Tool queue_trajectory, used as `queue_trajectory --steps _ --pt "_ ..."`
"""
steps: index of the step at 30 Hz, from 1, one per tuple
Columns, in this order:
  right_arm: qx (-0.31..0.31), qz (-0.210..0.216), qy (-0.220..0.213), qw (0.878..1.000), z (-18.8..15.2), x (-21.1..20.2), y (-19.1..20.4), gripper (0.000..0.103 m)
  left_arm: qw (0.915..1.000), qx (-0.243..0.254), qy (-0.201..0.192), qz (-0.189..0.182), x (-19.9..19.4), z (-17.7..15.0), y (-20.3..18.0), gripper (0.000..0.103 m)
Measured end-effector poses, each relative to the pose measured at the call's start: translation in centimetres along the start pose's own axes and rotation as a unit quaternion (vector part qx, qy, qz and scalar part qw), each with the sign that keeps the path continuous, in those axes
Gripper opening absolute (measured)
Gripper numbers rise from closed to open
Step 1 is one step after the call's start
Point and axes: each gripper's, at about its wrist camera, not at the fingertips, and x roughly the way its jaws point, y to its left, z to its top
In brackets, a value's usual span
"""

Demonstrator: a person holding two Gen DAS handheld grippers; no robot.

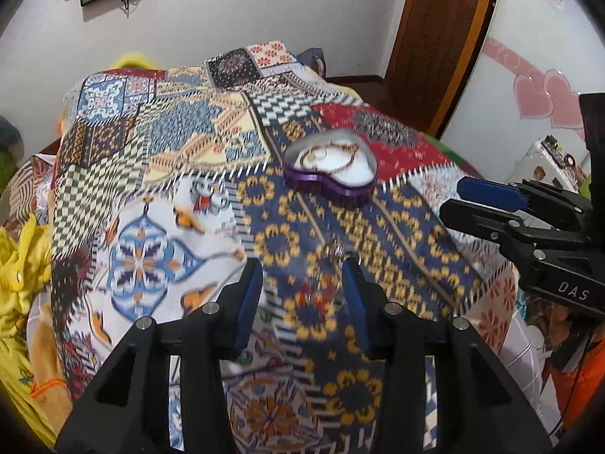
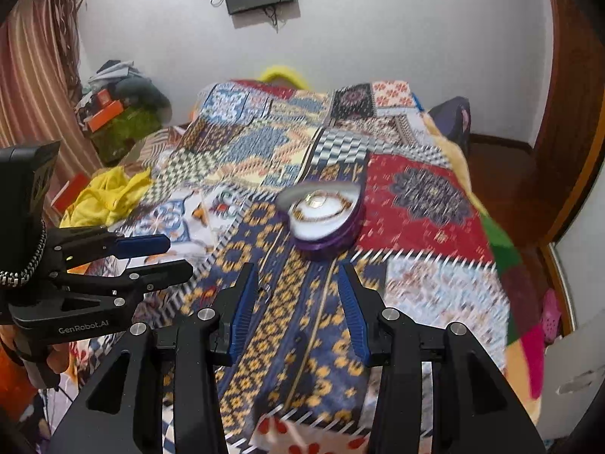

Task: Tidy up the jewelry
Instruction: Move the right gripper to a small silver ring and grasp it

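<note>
Heart-shaped purple box sits open on the patchwork blanket, white lining up, a gold chain coiled inside. Left gripper hovers low over the blanket short of the box, jaws apart; right gripper likewise, its 2 fingers spread, holding nothing.

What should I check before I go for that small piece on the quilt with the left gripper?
1. Left gripper open: ok.
2. Small jewelry piece lies near its fingertips: ok, though blurred.
3. What the piece is: cannot tell.
4. Heart-shaped box lid off, ready to receive: ok.
5. Chain already inside the box: ok.
6. Right gripper open, holding nothing, off to the side: ok.
</note>
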Motion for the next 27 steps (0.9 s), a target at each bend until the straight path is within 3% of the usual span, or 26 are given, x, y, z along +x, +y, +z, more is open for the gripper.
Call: queue_trajectory --steps 8,16,18,20,21,24,27 --pt "-0.021 0.033 0.049 0.998 -3.2 2.2 2.9 0.04 0.9999 -0.004 0.014 -0.006 -0.4 -3.2 0.1 0.043" --pt "-0.051 0.057 0.076 0.994 -4.5 4.1 5.0 0.039 0.9998 -0.003 0.015 -0.014 -0.2 -4.1 0.4 0.043" --pt "-0.057 0.056 0.077 0.994 -4.7 4.3 5.3 0.032 0.9997 -0.001 0.013 -0.02 -0.2 -4.1 0.3 0.039" --pt "-0.063 0.061 0.082 0.993 -4.9 4.6 5.4 0.016 0.9994 0.008 0.013 -0.031 -0.2 -4.0 0.0 0.031" --pt "-0.066 0.069 0.083 0.992 -5.0 4.6 5.5 0.013 0.9992 0.012 0.014 -0.036 -0.1 -4.0 -0.2 0.027" --pt "-0.07 0.07 0.08 0.992 -5.1 4.6 5.6 0.012 0.9986 0.018 0.022 -0.045 0.6 -3.8 -0.6 0.02" --pt "-0.06 0.063 0.071 0.994 -4.8 4.4 4.9 0.012 0.9984 0.02 0.031 -0.043 1.8 -3.7 -0.9 0.02"
